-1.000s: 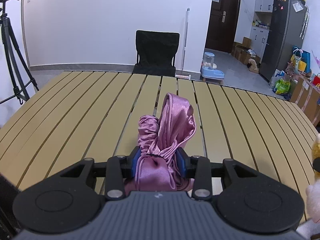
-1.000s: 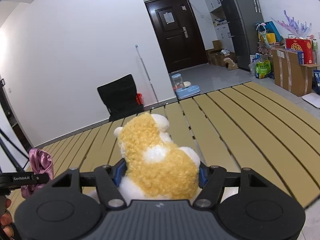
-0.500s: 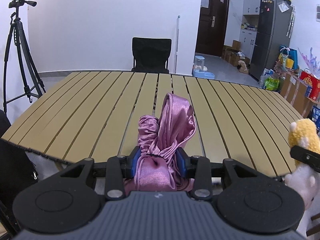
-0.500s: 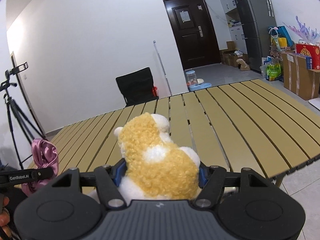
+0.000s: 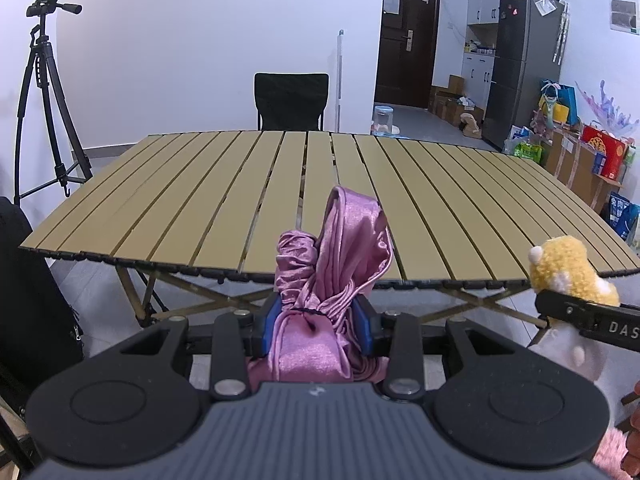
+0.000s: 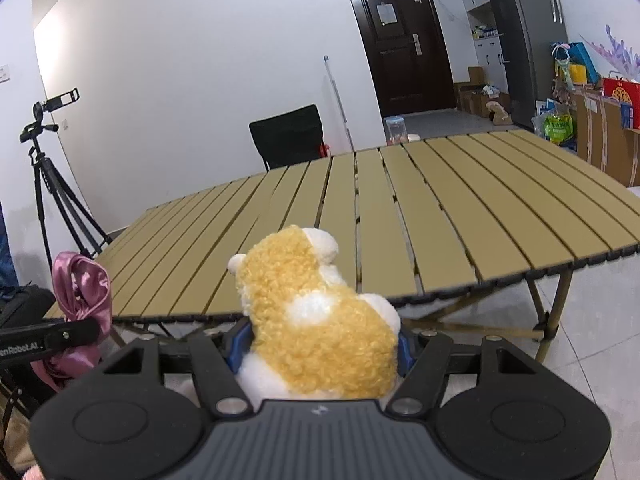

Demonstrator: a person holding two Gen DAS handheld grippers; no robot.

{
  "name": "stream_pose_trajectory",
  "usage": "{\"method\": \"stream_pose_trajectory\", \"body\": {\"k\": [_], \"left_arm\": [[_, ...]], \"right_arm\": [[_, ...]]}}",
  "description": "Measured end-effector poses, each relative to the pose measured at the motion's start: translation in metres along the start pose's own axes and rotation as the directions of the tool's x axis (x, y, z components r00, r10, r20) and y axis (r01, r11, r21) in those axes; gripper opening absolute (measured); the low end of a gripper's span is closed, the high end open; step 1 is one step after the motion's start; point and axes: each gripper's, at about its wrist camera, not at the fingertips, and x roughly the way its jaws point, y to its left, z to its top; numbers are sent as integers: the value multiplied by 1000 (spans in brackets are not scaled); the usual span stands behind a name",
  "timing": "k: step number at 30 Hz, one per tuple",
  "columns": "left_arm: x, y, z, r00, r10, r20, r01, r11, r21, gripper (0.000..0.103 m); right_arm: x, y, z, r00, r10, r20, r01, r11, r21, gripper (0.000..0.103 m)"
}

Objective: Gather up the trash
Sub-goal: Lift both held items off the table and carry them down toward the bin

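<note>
Left wrist view: left claw (image 5: pixel 316 326) clamped on pink satin cloth (image 5: pixel 336 264). Right claw (image 6: pixel 320 350) grips yellow-white plush toy (image 6: pixel 316 320). Both held short of slatted worktop (image 5: pixel 224 200) edge.

A glossy, satin-like pink cloth bundle (image 5: pixel 332 280) is gripped by matt black plastic fingers with smooth blue pads (image 5: pixel 269 324) — creases and sheen are plainly seen. A curly, fleecy plush toy (image 6: pixel 316 332) in yellow and white is noted. The slatted table (image 5: pixel 200 216) is finished in smooth, matt tan.
</note>
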Motion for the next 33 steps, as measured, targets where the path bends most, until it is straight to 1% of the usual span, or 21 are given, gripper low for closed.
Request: {"method": "stream_pose_trajectory", "body": {"k": [8, 19, 33], "left_arm": [[-13, 0, -23, 1000, -17, -11, 17, 1000, 16, 38], [-24, 2, -56, 999, -3, -39, 4, 999, 32, 38], [-7, 10, -92, 992, 17, -122, -13, 999, 36, 38]], "right_arm": [[-4, 2, -22, 1000, 2, -30, -2, 1000, -6, 65], [-5, 2, -57, 997, -5, -79, 4, 1000, -11, 65], [9, -1, -96, 987, -11, -163, 12, 1000, 0, 65]]}}
